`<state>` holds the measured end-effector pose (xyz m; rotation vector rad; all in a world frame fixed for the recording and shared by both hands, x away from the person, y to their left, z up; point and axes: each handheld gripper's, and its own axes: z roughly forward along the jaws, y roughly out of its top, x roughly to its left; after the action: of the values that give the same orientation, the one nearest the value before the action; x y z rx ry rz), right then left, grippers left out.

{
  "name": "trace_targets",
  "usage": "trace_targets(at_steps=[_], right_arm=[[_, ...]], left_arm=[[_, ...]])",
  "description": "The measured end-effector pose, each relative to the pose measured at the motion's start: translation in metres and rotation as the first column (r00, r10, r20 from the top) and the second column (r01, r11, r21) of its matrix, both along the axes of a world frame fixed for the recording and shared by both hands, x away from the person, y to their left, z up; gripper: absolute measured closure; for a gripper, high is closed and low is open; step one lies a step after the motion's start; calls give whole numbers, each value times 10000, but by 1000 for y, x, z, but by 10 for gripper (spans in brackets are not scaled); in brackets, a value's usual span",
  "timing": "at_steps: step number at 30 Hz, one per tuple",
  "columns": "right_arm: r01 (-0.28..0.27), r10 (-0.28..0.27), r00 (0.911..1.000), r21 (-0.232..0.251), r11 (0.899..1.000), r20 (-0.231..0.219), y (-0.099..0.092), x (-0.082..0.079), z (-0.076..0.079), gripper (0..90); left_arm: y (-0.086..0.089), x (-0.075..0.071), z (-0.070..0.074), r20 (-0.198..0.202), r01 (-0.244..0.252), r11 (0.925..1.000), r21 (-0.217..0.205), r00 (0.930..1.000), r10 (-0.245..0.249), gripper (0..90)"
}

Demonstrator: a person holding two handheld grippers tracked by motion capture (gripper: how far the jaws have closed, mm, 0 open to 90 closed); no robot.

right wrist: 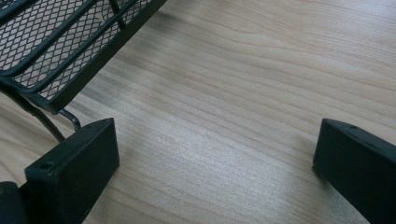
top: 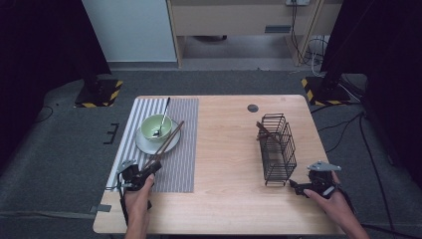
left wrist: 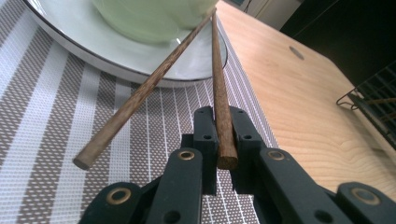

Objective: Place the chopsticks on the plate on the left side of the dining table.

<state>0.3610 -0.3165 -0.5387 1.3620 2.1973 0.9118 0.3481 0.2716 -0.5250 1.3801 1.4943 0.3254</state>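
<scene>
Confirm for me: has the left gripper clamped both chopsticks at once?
No, the left gripper is shut on one chopstick; the other chopstick lies free, leaning on the plate.

I note dark brown chopsticks (left wrist: pixel 223 107), pale green bowl (top: pixel 156 127) on white plate (top: pixel 144 145), grey-and-white striped mat (top: pixel 181 149), black wire basket (top: pixel 277 149), light wood table (top: pixel 224 149).

Matt wooden chopstick (left wrist: pixel 222 112), glossy plate (left wrist: pixel 70 39), woven placemat (left wrist: pixel 56 116), wire-mesh basket (right wrist: pixel 60 42)
</scene>
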Motion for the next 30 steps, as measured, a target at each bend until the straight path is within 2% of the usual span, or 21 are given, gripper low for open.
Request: trace_targets(at_steps=[4, 13, 21, 30], right_arm=[[-15, 15, 10000, -8, 10000, -9, 0, 0, 0, 4], [-18, 18, 10000, -9, 10000, -9, 0, 0, 0, 4], [-36, 36, 10000, -13, 10000, -26, 0, -1, 0, 4], [-47, 47, 10000, -17, 10000, -7, 0, -1, 0, 4]], left_arm=[[0, 0, 0, -7, 49, 9999, 88, 10000, -49, 830], [2, 2, -4, -311, 139, 9999, 10, 9994, -139, 829], [0, 3, -7, -621, 292, 9994, 171, 9977, -281, 828], [0, 5, -9, -761, 369, 9991, 195, 9965, -353, 828]])
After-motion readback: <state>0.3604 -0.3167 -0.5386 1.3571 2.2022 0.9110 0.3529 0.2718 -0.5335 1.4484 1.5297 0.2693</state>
